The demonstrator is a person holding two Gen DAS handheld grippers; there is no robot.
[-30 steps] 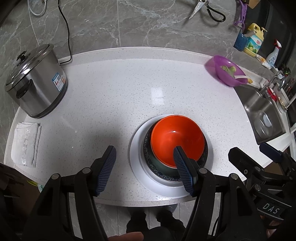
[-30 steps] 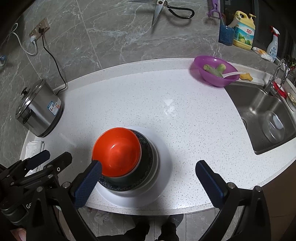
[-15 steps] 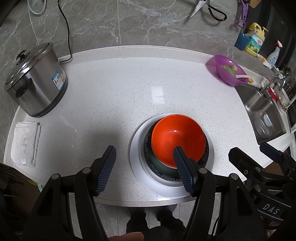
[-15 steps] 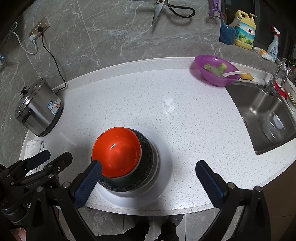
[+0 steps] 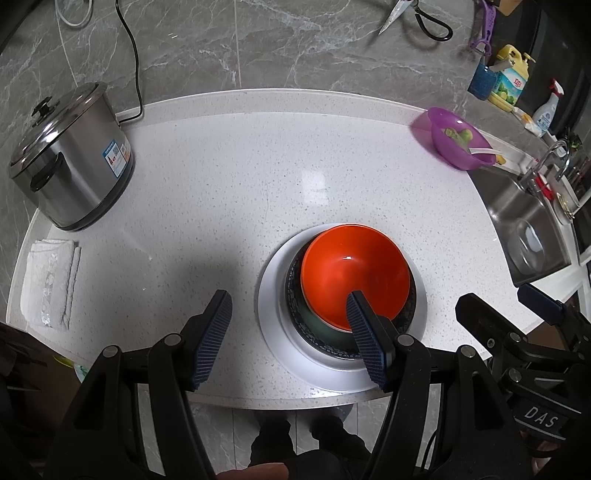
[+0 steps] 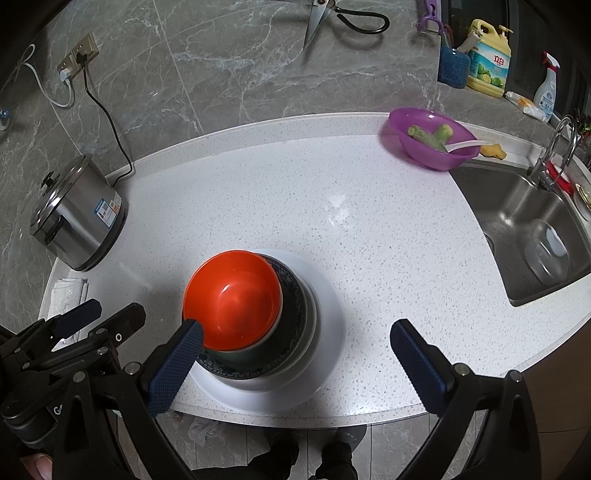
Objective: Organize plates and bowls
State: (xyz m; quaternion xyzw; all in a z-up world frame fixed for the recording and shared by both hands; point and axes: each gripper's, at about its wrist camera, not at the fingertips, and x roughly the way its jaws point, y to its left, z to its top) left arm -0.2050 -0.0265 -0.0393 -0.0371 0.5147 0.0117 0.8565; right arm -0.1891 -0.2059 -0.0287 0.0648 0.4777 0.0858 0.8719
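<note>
One stack sits near the front edge of the white counter [image 5: 221,177]: a white plate [image 5: 273,325] at the bottom, a dark blue-patterned bowl [image 6: 295,314] on it w/ what looks like a white rim under it, then a green bowl [image 6: 236,356], then an orange bowl [image 5: 354,273] on top, tipped a bit and empty inside. So 3 bowls + 1 plate that I can count – can't tell if the white rim is a separate dish. Left gripper [image 5: 290,332] hangs over the front edge, jaws apart about halfway, nothing between them; one pad overlaps the orange bowl's near rim in view but contact can't be told. Right gripper [image 6: 295,362] has jaws wide apart, straddling the stack's front w/o pressing it – empty too. Other containers: 1 purple bowl [image 6: 430,142] at the back right by the sink, w/ green veg pieces and a white spoon in it; 1 steel cooker [image 5: 70,162] at the left, lid on, contents hidden; 1 clear container [image 6: 546,251] in the sink [image 6: 517,206], looks empty. 1 folded cloth [image 5: 50,280] front left. On the wall: 1 pair of scissors [image 6: 343,18]. By the tap: 1 yellow soap bottle [image 6: 487,61], 1 spray bottle [image 6: 546,92].
</note>
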